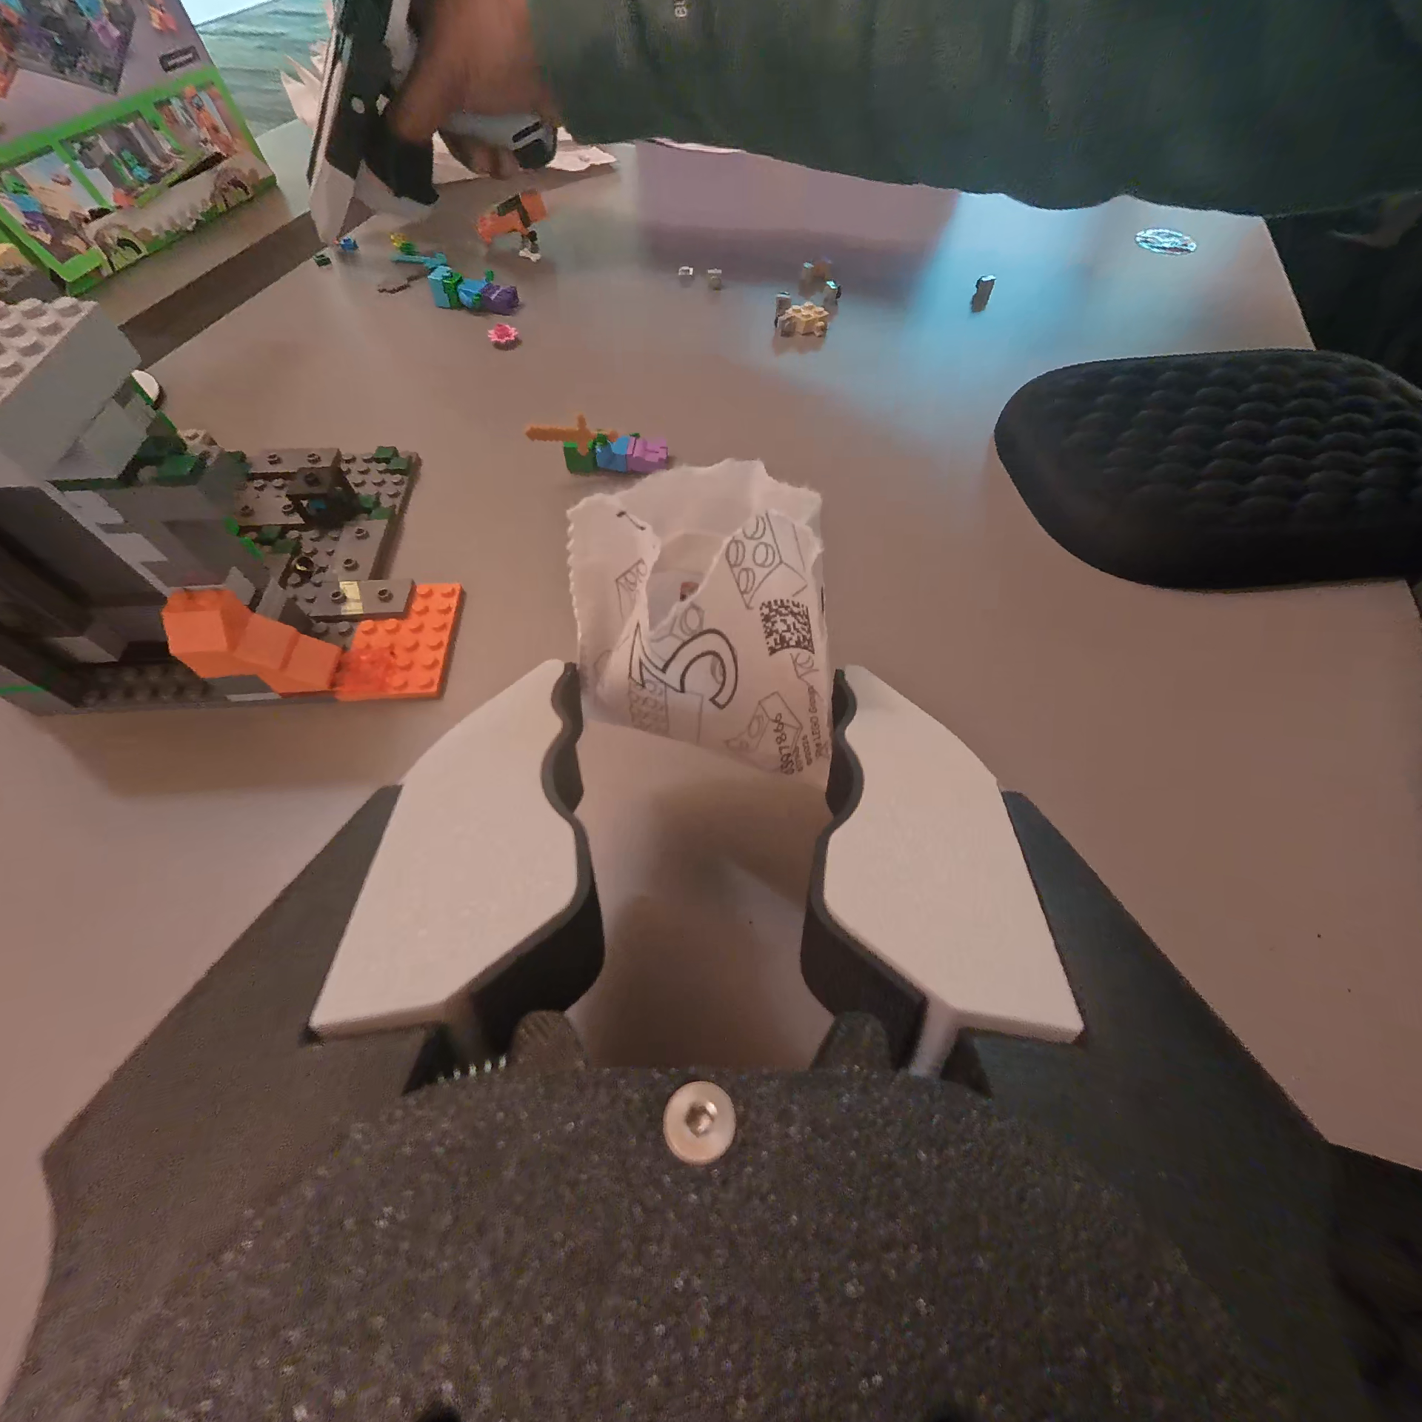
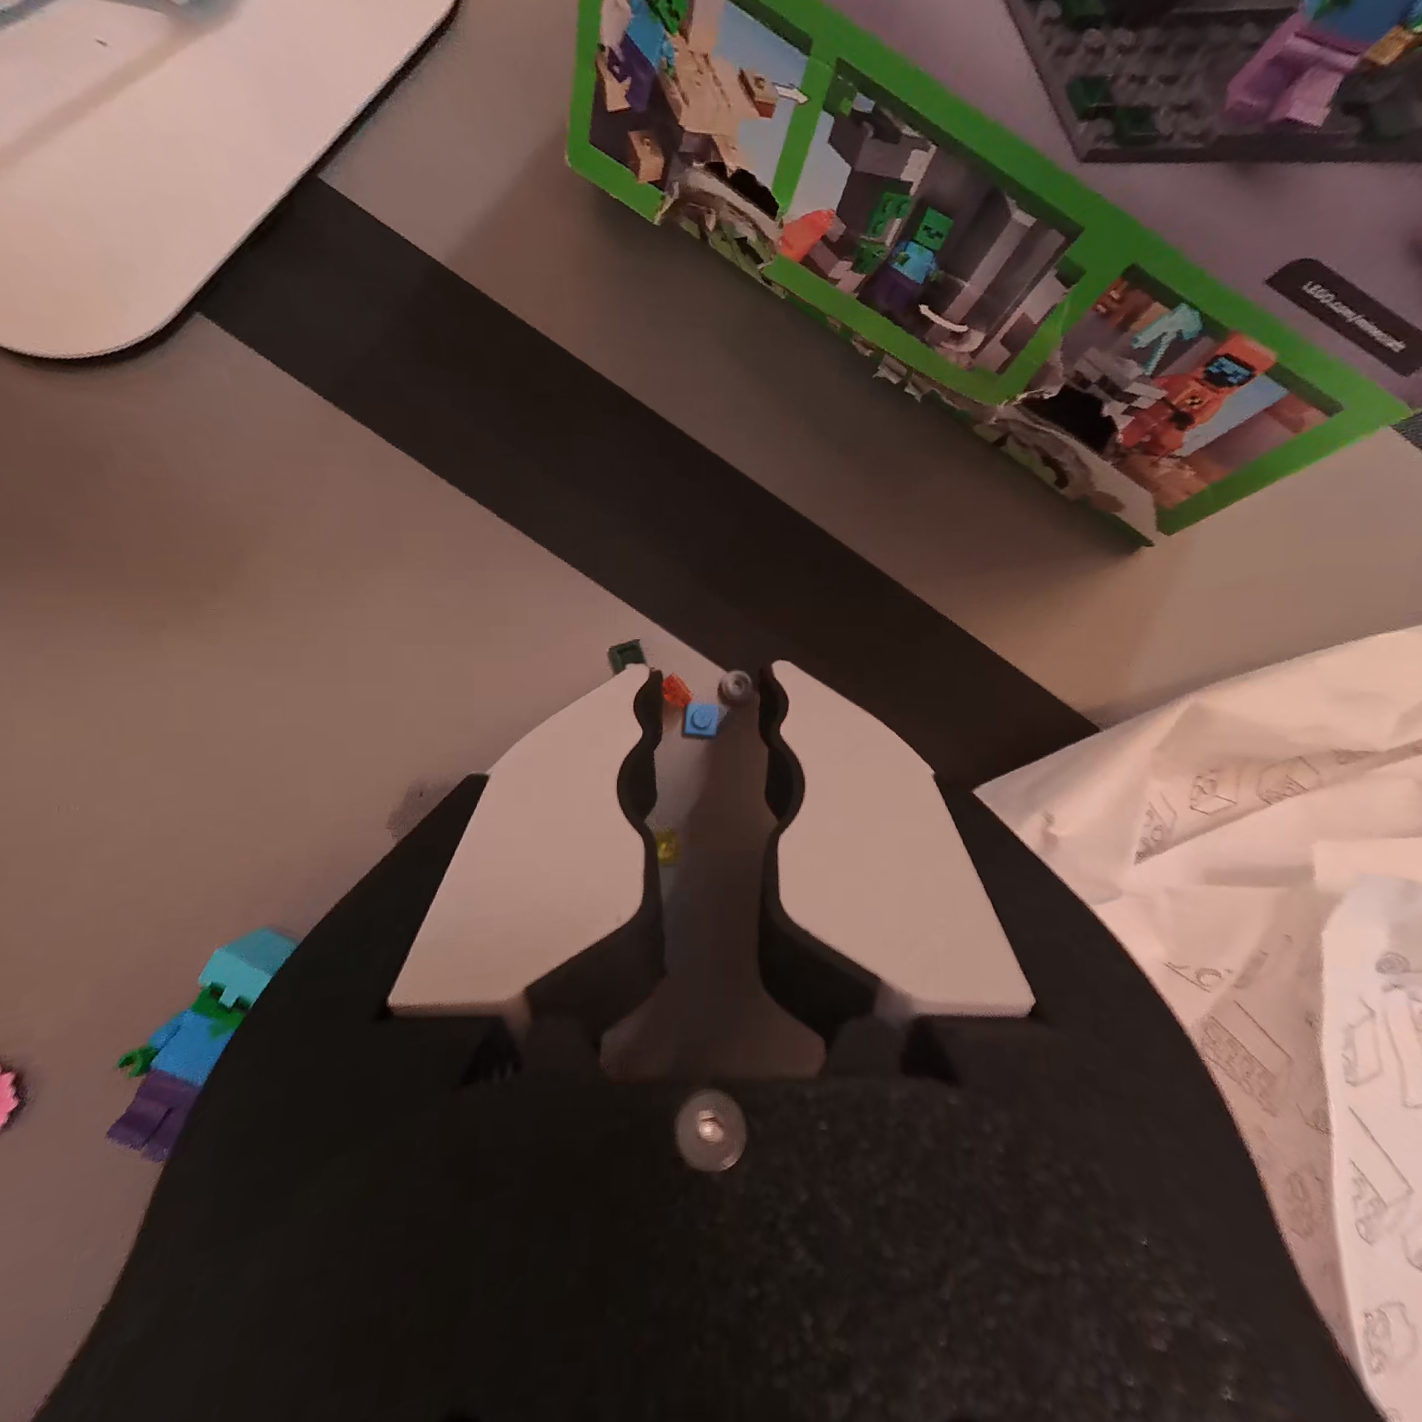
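My left gripper (image 1: 704,708) clamps a torn white paper bag (image 1: 712,615) just right of the brick build (image 1: 231,585), while my right gripper (image 2: 709,704), jaws slightly parted and holding nothing, hovers over a blue stud plate (image 2: 703,721).

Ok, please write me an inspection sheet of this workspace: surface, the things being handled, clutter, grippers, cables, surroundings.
Surface: grey table with a dark strip across it.
Handled things: torn white paper bag, printed with brick drawings, held upright.
Clutter: part-built brick model; small brick figures; loose pieces; blue stud plate; more white paper bags.
Grippers: left gripper closed on the bag's sides; right gripper open above the blue plate, empty.
Cables: nothing seen.
Surroundings: green toy box, torn open; black mesh chair part; a person's sleeve.
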A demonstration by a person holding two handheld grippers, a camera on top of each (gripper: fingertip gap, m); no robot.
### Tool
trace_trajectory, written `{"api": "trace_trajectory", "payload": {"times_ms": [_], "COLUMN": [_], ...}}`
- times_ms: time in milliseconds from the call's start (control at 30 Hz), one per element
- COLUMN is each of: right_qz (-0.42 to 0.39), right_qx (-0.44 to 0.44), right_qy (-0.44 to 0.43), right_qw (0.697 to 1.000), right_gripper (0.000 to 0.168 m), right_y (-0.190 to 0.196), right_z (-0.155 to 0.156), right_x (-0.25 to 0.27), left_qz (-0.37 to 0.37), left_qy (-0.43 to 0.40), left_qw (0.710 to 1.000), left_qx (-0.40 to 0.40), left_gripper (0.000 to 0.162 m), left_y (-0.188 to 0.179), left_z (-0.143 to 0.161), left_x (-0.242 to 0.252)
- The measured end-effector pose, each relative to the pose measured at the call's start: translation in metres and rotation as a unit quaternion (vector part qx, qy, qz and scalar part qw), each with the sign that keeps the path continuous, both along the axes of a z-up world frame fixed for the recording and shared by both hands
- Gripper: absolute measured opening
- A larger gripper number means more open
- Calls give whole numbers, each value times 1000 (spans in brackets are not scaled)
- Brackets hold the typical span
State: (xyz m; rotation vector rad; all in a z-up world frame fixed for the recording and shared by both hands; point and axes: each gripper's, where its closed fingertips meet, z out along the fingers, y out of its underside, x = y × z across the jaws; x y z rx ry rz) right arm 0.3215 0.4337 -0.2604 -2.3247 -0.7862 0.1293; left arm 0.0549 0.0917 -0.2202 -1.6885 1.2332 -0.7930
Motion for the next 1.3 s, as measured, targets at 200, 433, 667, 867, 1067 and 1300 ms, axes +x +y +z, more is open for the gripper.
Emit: {"api": "trace_trajectory", "payload": {"times_ms": [200,433,667,867,1067,1300], "right_qz": [-35,-47,-67,-73,-80,-89], "right_qx": [-29,-16,-23,-34,-32,-35], "right_qy": [0,48,58,66,57,43], "right_qw": [999,998,996,995,995,994], "right_gripper": [3,3,16,15,15,21], "right_y": [2,-4,-11,-10,-5,-5], "right_z": [-6,9,15,7,2,-3], "right_x": [-1,6,29,28,27,31], "left_qz": [0,-2,-3,-2,-2,-3], "left_qy": [-2,3,5,4,1,3], "left_qw": [1000,1000,1000,1000,1000,1000], "left_qx": [-2,4,5,2,0,0], "left_gripper": [61,61,61,61,61,61], "left_y": [0,-1,-1,-1,-1,-1], "left_z": [1,0,-1,-1,0,-1], "left_x": [0,0,1,0,0,1]}}
